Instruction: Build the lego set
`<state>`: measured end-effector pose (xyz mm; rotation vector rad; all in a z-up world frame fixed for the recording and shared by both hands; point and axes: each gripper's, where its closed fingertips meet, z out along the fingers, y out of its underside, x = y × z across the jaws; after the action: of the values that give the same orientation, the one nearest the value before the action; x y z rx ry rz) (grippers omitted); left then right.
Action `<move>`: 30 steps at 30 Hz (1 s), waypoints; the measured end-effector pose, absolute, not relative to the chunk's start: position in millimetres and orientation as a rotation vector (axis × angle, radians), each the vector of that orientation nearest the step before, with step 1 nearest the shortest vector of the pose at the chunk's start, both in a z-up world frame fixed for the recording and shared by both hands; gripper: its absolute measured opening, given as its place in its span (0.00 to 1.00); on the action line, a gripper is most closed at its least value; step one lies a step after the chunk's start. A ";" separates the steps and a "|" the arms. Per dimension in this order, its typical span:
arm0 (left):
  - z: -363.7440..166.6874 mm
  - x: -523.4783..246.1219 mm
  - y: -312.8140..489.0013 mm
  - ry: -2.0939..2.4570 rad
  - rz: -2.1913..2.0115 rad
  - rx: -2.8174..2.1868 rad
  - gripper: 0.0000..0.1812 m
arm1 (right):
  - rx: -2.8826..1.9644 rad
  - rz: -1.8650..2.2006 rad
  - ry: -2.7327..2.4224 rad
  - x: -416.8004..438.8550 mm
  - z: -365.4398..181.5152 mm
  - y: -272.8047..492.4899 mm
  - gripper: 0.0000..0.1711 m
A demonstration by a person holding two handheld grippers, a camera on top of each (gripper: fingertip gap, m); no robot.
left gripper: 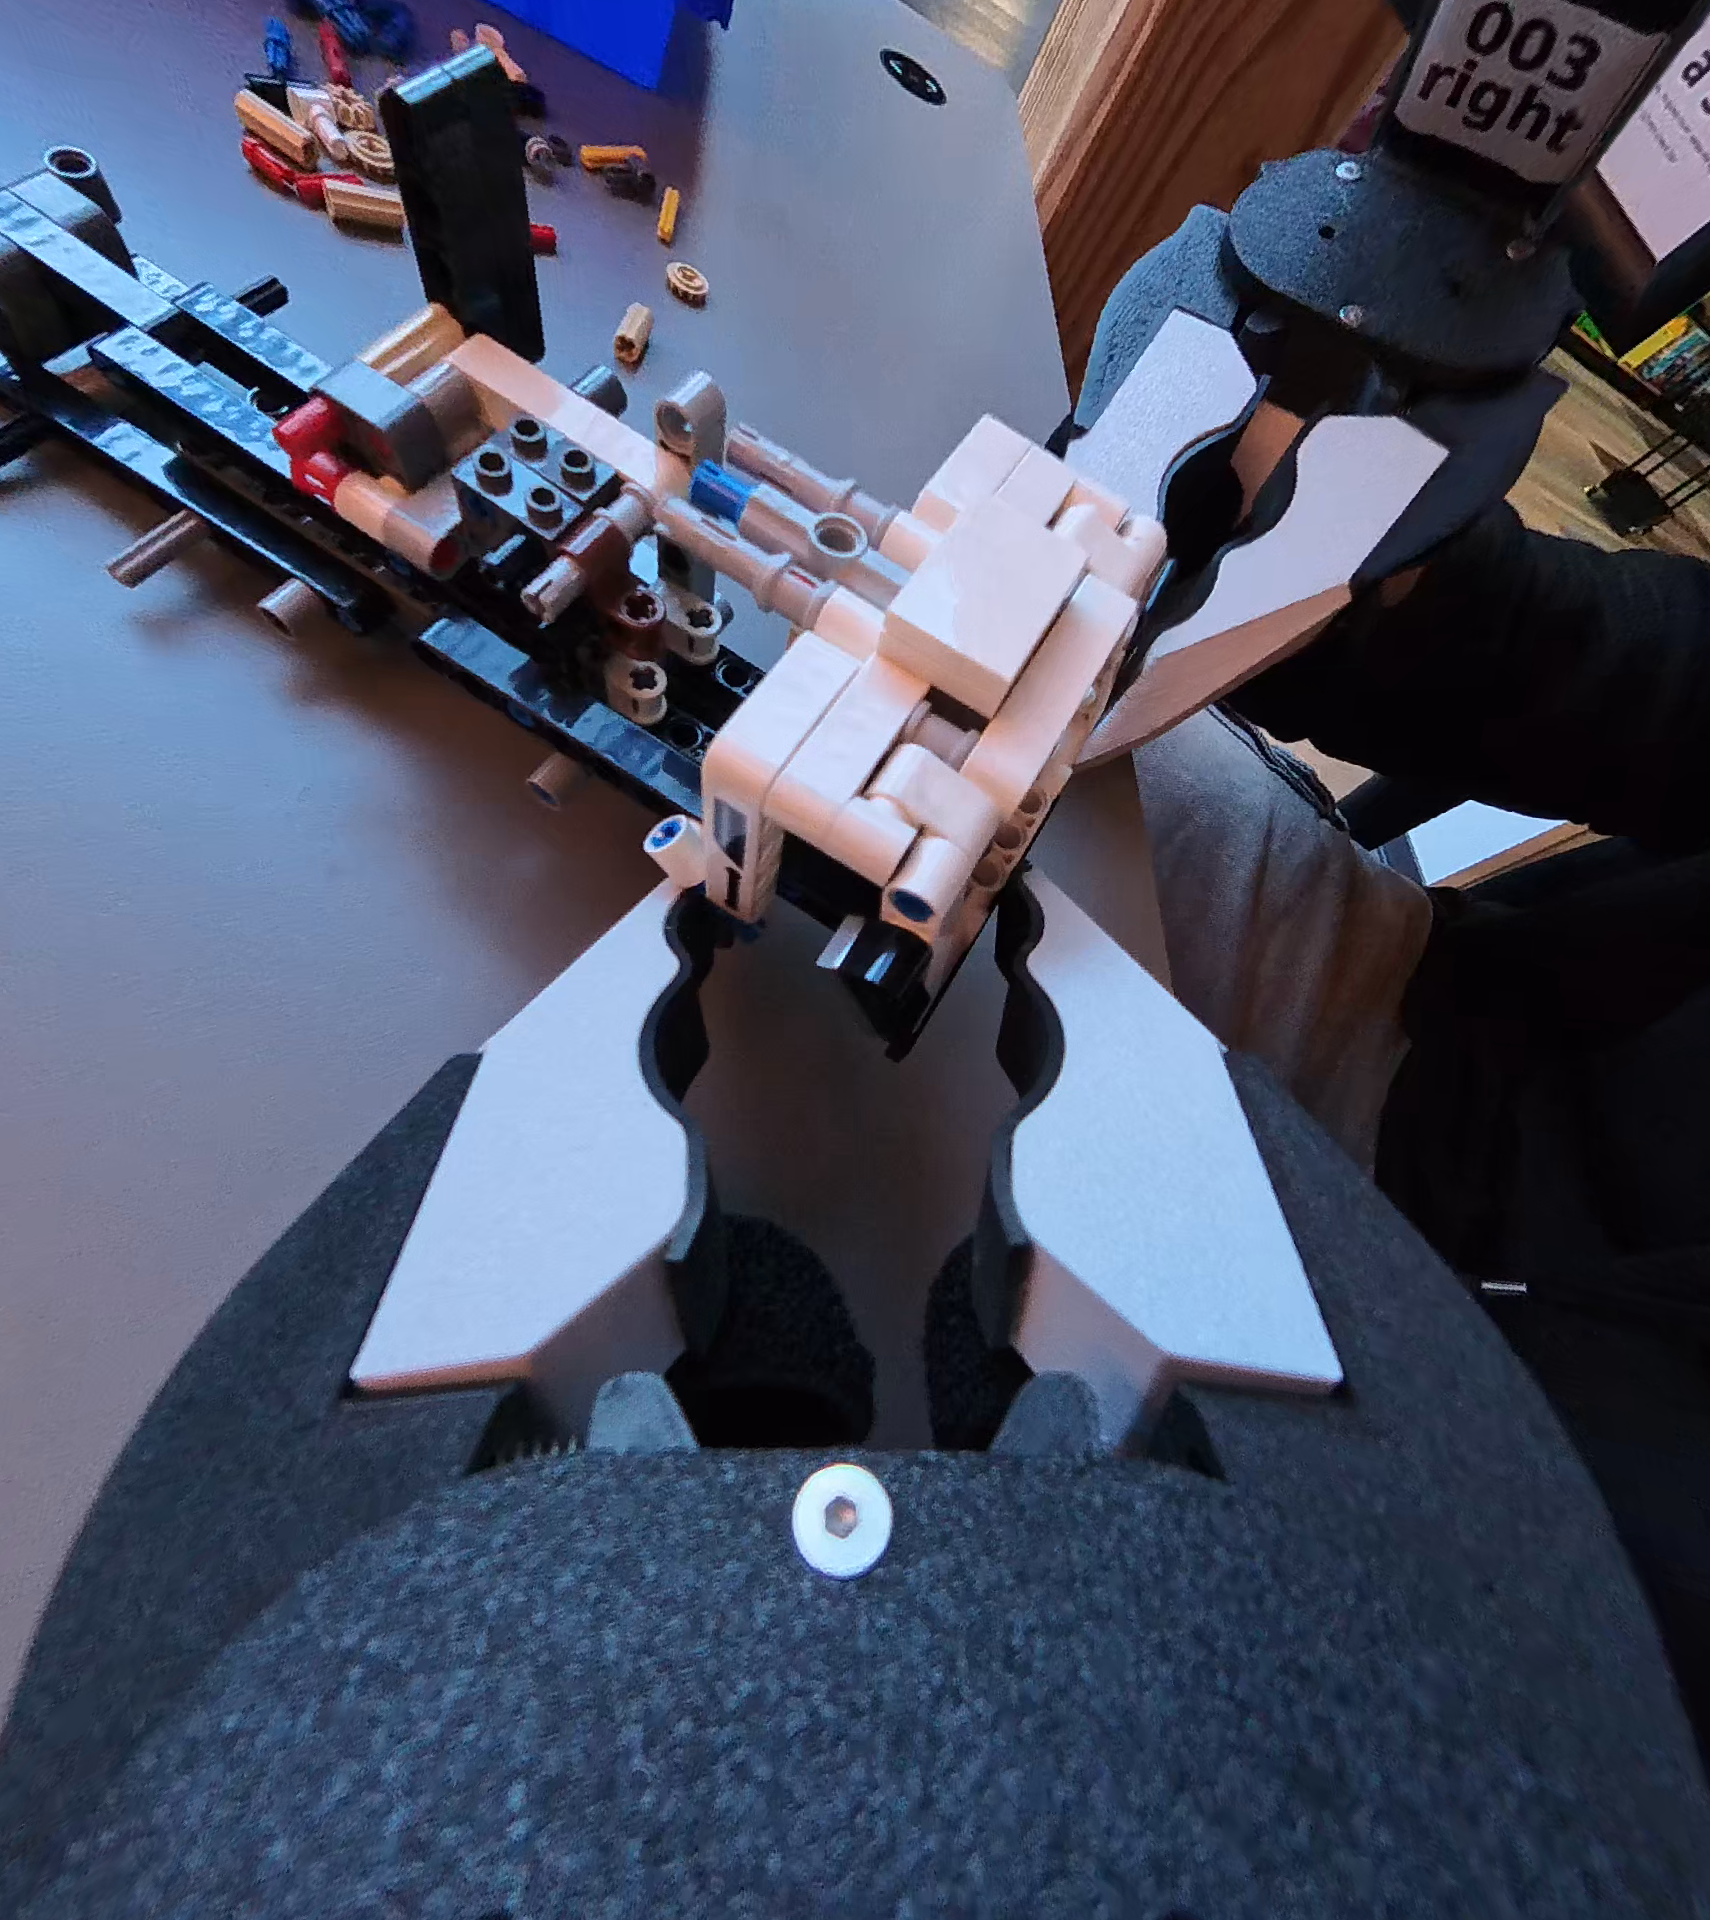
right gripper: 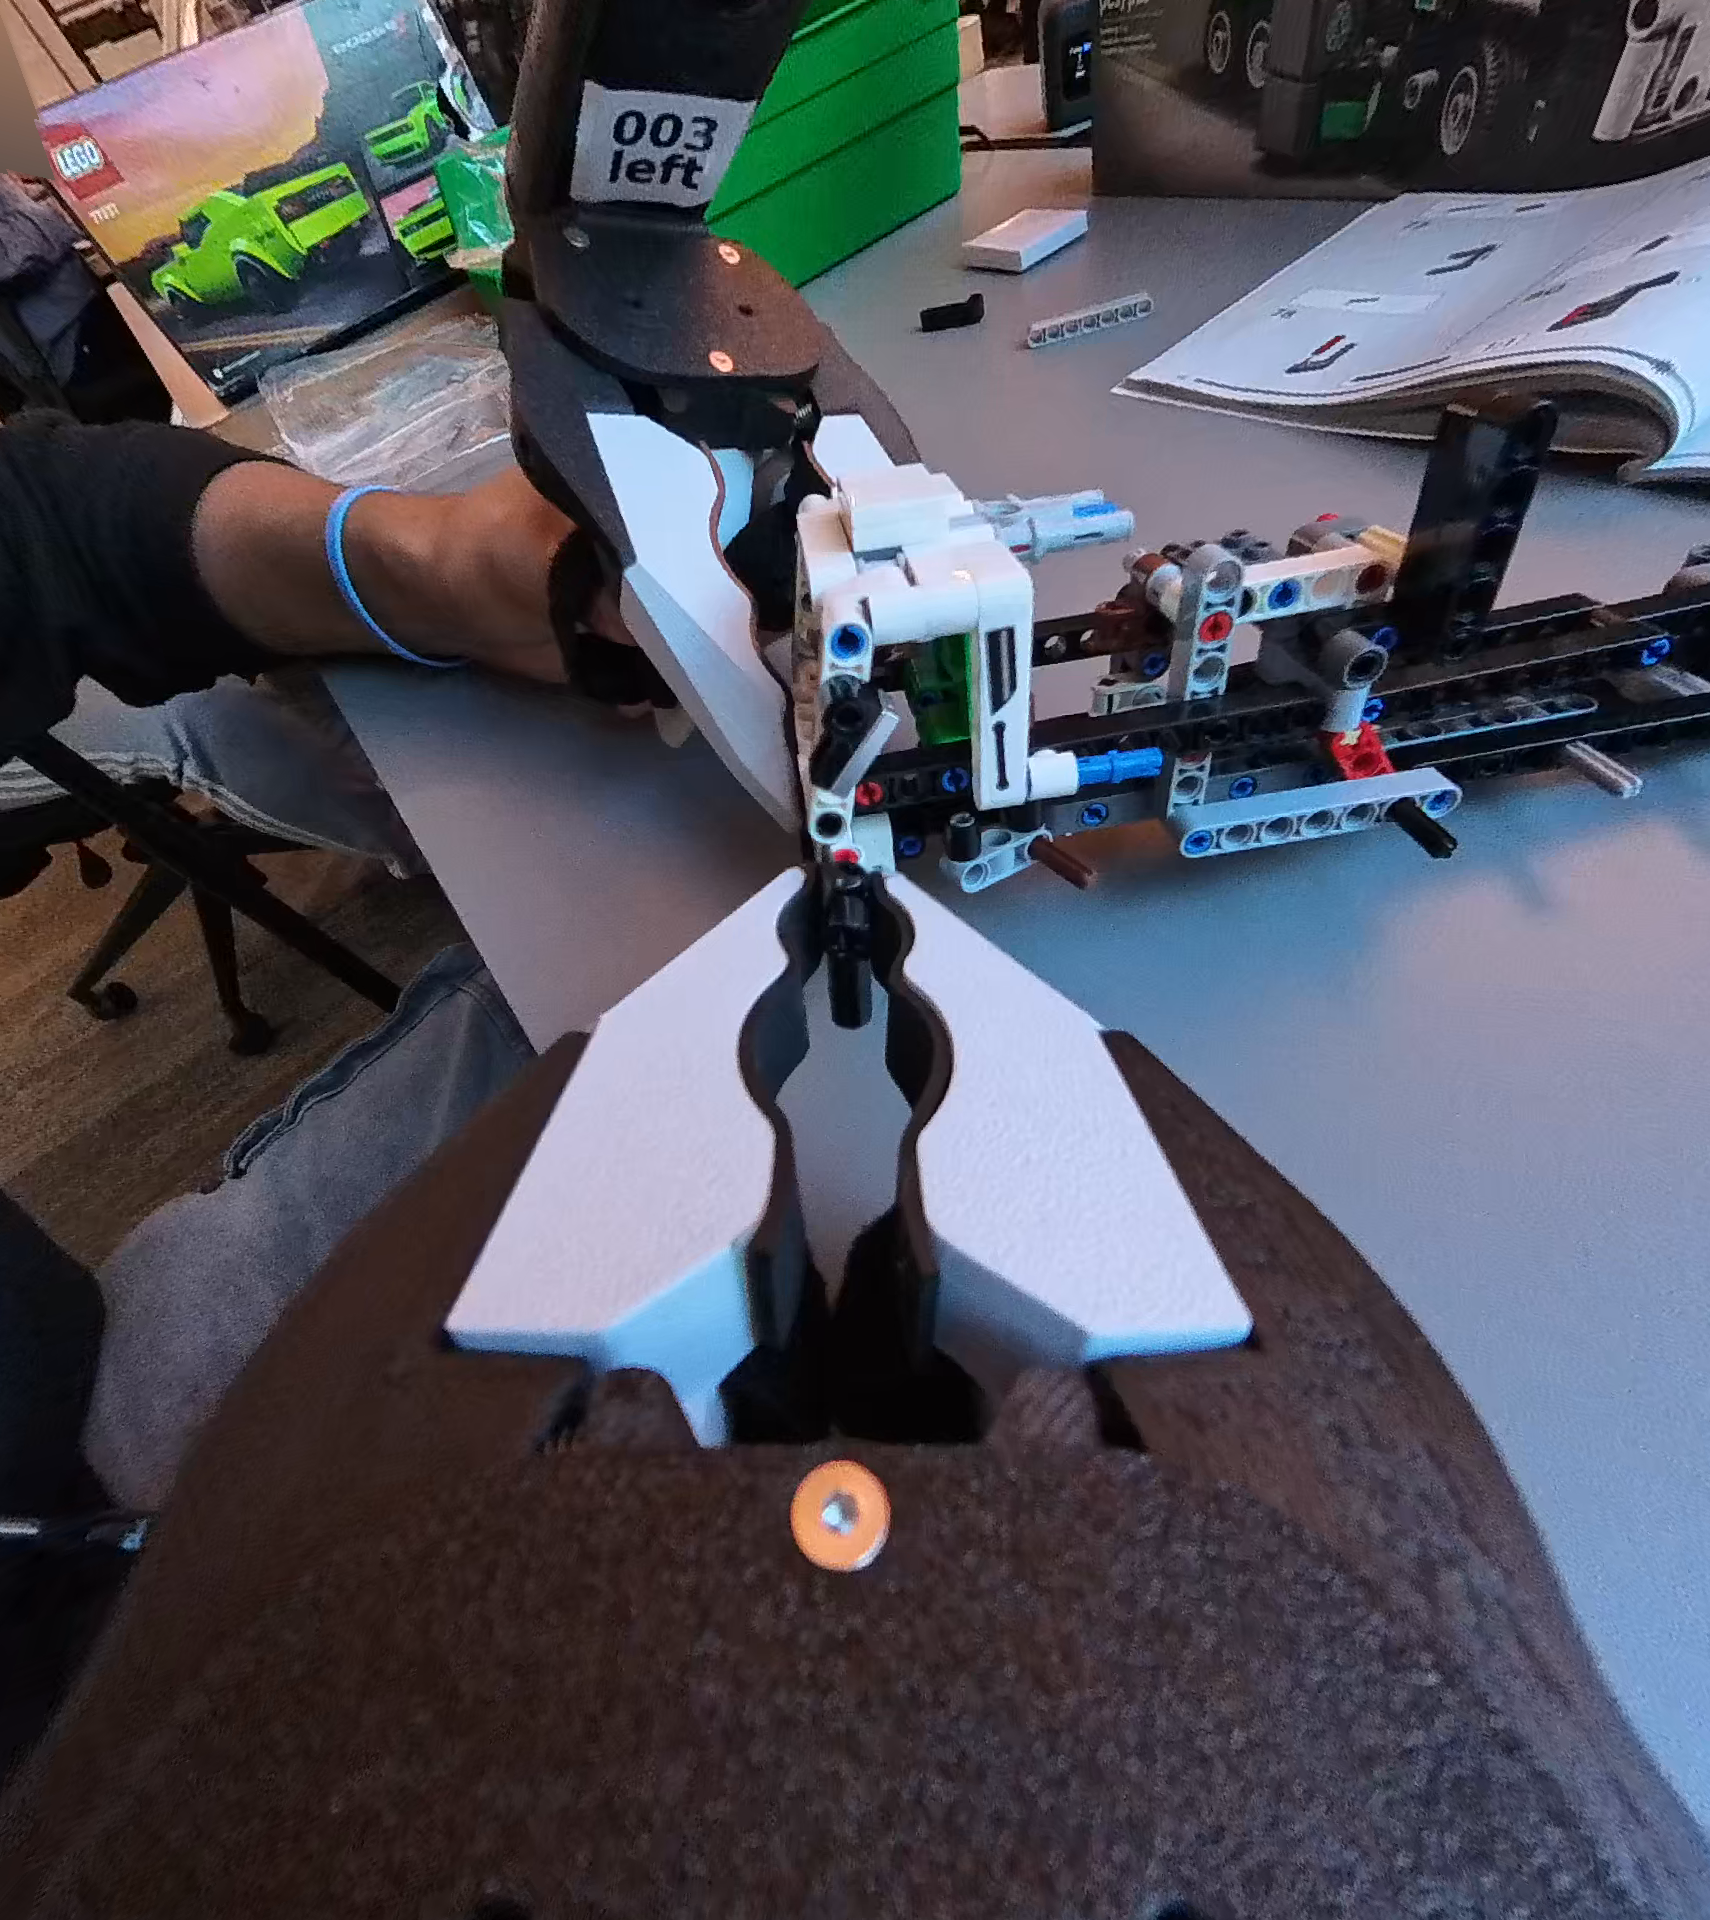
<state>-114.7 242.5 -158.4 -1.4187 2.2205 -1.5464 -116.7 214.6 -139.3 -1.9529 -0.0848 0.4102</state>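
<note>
Black pin (right gripper: 846,951) pinched in the right gripper (right gripper: 843,883) meets the chassis (right gripper: 1246,717) end on the counter (right gripper: 1350,1143); left gripper (left gripper: 846,920), jaws apart, straddles that end: push straight along the hole while bracing.

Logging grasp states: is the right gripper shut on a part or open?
Shut. The right gripper pinches a small black pin between its fingertips, at the white end of the lego chassis.

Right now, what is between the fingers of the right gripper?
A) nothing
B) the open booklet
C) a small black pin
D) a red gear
C: in the right wrist view the right gripper is shut on a small black pin at the near end of the long model.
</note>
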 end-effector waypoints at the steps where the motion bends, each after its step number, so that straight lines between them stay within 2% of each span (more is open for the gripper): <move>1: -158.4 -114.8 242.3 2.222 -1.546 -1.418 0.30 | -1.956 0.400 -0.096 -117.0 -139.9 214.4 0.03; 11: -159.3 -114.9 241.8 2.231 -1.545 -1.417 0.30 | -1.909 0.445 -0.071 -119.1 -133.9 215.6 0.04; 30: -157.5 -114.8 242.6 2.218 -1.586 -1.444 0.30 | -1.867 0.233 -0.101 -116.1 -132.2 217.0 0.04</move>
<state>-114.8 242.6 -157.5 -1.4438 2.2179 -1.5864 -116.1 217.0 -132.2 -1.8675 -0.1006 0.2333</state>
